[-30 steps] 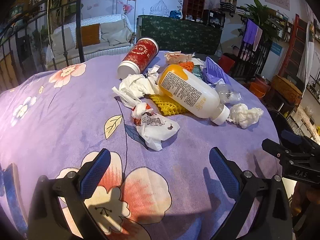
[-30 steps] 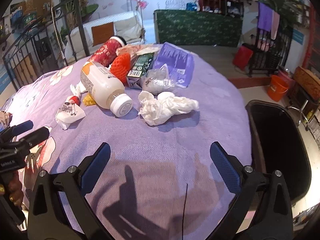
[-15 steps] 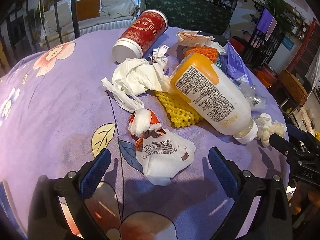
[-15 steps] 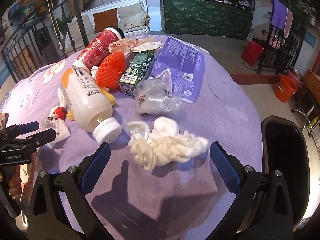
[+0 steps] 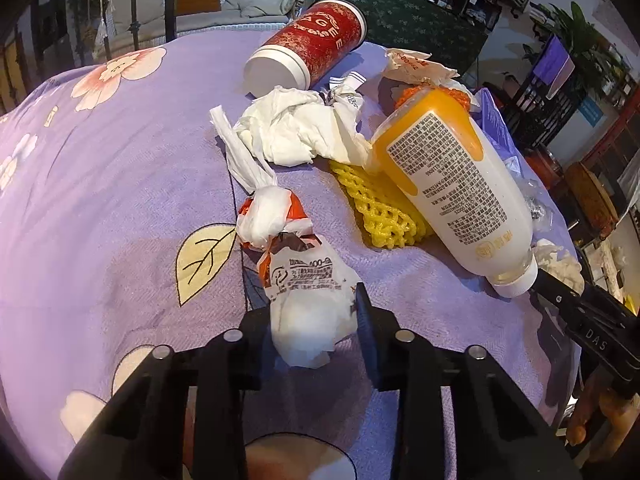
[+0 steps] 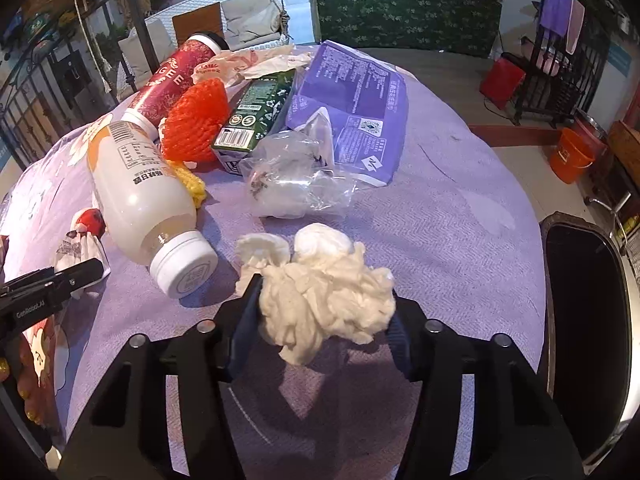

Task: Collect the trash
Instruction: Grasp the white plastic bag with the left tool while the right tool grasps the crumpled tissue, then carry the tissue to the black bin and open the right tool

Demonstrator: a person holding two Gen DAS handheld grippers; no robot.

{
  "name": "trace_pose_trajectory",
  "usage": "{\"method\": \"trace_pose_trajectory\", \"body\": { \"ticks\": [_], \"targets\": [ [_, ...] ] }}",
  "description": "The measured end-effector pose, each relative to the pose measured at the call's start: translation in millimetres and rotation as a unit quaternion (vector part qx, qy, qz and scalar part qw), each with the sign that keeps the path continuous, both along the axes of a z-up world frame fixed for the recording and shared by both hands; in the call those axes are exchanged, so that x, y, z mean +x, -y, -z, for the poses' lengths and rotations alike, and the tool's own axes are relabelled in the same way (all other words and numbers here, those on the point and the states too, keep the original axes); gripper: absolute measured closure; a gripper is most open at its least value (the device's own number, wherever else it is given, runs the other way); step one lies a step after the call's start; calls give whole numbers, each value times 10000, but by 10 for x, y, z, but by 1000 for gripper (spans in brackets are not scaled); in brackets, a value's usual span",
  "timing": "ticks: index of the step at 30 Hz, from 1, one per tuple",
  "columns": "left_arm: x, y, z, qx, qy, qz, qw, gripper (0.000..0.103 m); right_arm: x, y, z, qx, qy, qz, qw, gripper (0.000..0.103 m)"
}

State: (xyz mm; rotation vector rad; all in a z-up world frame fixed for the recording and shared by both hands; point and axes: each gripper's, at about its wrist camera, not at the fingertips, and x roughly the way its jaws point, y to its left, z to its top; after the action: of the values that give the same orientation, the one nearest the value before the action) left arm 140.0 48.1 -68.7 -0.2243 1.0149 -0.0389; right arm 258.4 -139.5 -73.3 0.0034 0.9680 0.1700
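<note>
**Both grippers clamped on trash at the near edge of the pile**

The left gripper (image 5: 314,316) has its fingers pressed in on a crumpled white printed wrapper (image 5: 310,304), one finger against each side, at 6 o'clock in the left wrist view. The wrapper's twisted red-and-white end (image 5: 270,216) points away toward 12 o'clock over the purple floral tablecloth (image 5: 120,200). Beyond it, at 12 o'clock, lies a wad of white tissue (image 5: 294,132), and past that a red paper cup (image 5: 310,48) on its side, white lid toward the camera. At 2 o'clock a white and orange drink bottle (image 5: 456,188) lies on its side with its cap toward 4 o'clock, resting over a yellow foam fruit net (image 5: 380,212).

The right gripper (image 6: 322,320) is closed on a crumpled white paper towel (image 6: 324,300), which fills the gap between its fingers at 6 o'clock in the right wrist view. Just beyond the towel, at 12 o'clock, sits a clear plastic bag (image 6: 294,180); behind it a purple packet (image 6: 352,100) lies flat, with a green carton (image 6: 256,116) and an orange foam net (image 6: 196,124) to its left at 11 o'clock. A black trash bin (image 6: 580,320) stands open beside the table at 3 o'clock
</note>
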Motion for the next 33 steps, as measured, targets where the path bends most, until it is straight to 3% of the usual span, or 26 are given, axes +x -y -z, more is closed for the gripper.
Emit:
{"method": "trace_pose_trajectory", "body": {
  "ticks": [8, 23, 33],
  "targets": [
    [-128, -89, -20, -199, 201, -166, 9995, 91, -137, -35, -5, -37, 194, -22, 9998, 57],
    [-520, 8, -296, 11, 1015, -282, 9944, 93, -476, 96, -87, 281, 415, 186, 9986, 58],
    [-716, 204, -566, 85, 1531, -59, 9882, 93, -735, 218, -161, 484, 557, 344, 9967, 58]
  ]
}}
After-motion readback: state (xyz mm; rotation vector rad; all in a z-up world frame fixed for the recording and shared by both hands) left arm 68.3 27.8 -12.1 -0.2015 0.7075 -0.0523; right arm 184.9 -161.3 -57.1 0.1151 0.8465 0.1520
